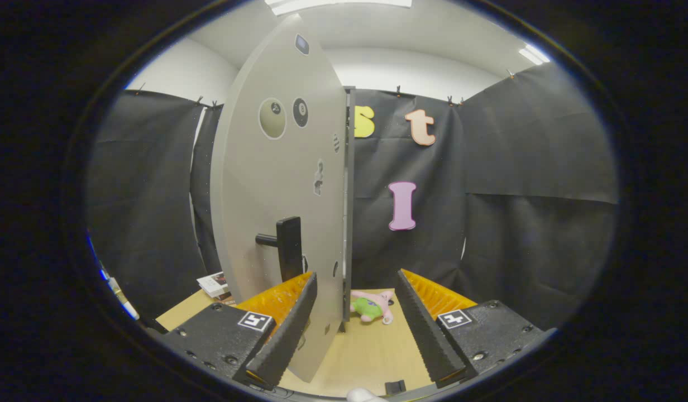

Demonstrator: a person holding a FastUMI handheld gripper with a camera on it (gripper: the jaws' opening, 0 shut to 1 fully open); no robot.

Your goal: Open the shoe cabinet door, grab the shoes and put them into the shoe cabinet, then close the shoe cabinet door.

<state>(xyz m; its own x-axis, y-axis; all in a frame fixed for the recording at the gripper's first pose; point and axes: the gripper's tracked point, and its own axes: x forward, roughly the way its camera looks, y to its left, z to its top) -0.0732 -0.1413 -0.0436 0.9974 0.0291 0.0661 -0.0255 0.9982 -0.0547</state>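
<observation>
The grey shoe cabinet door [277, 184] stands swung out toward me, seen at a steep angle, with a black lever handle [288, 245] on its face. Its right edge [344, 223] runs down just inside my left finger [288, 329], and its lower corner reaches in between the fingers. A thin grey strip of the cabinet's frame [350, 195] shows right behind that edge. My gripper [356, 274] is open wide, and neither finger presses on the door. Beyond the fingertips a small pink and green plush item [372, 307] lies on the wooden table [366, 352].
A stack of booklets [213, 283] lies on the table to the left of the door. A small black part [395, 386] and a white object [362, 395] sit close in between the finger bases. Black cloth walls the booth on all sides.
</observation>
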